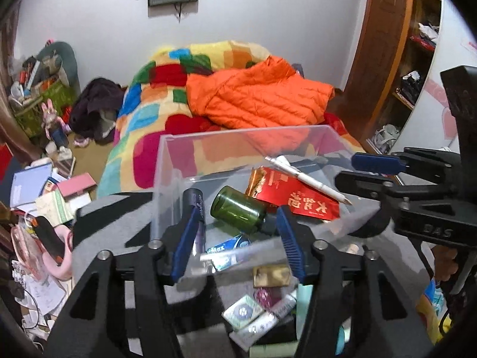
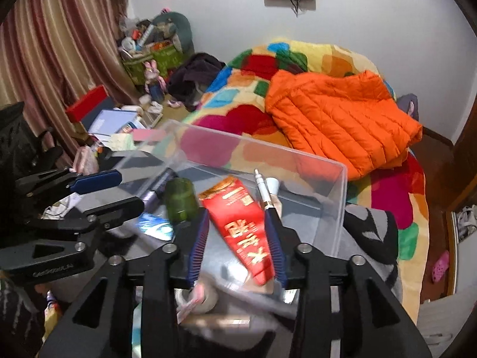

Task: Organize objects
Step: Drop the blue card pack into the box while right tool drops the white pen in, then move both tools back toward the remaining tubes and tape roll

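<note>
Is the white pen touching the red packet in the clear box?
Touching: the left wrist view shows the white pen lying across the red packet.

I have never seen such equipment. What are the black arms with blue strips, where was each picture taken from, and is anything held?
They are two hand-held grippers, each carried by a person; no robot is present. Each picture comes from a camera on one gripper, looking along its fingers. The left gripper and the right gripper both hover over a clear plastic box beside a bed. In the box lie a green bottle, a red packet, a white pen and a dark tube. Both grippers are open and hold nothing.
</note>
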Available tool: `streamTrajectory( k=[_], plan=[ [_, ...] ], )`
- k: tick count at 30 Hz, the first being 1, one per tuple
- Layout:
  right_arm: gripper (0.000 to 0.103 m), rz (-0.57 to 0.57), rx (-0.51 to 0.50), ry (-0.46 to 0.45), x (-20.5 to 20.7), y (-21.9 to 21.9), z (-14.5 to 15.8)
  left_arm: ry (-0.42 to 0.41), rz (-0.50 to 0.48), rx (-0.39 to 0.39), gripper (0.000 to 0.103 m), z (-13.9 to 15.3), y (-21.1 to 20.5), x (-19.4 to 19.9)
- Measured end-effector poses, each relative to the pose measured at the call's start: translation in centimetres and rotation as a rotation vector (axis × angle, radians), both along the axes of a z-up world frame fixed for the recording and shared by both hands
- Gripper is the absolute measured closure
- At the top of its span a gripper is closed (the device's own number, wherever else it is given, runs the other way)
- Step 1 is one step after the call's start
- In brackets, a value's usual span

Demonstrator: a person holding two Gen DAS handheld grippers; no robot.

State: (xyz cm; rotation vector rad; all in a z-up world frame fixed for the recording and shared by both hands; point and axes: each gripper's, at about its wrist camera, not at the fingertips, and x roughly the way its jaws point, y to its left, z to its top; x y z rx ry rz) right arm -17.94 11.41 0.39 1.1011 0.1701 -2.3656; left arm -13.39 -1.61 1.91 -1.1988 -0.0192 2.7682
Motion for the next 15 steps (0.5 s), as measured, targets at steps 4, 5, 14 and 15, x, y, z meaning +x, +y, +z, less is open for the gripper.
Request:
streamTrajectory(
  k=[4, 5, 14, 15],
  plan=[
    [0.059, 0.042, -0.040, 0.028, 3.6, 0.6, 1.3, 0.025, 0.015, -0.009, 0.039, 0.6, -0.5, 2.5],
    [0.056, 0.053, -0.047, 0.031, 4.5, 0.6, 1.4, 0.026, 0.022, -0.011, 0.037, 0.6, -0.6, 3.1],
    [0.051, 0.154, -0.091, -0.097, 10.8, -0.4, -2.7, -0.073, 0.108, -0.016, 0.036, -3.1, -3.3, 7.9],
    [0.051, 0.164, -0.092, -0.121, 11.1, -0.7, -3.5, -0.086, 0.115, -0.009, 0.036, -3.6, -3.6, 8.4]
  ],
)
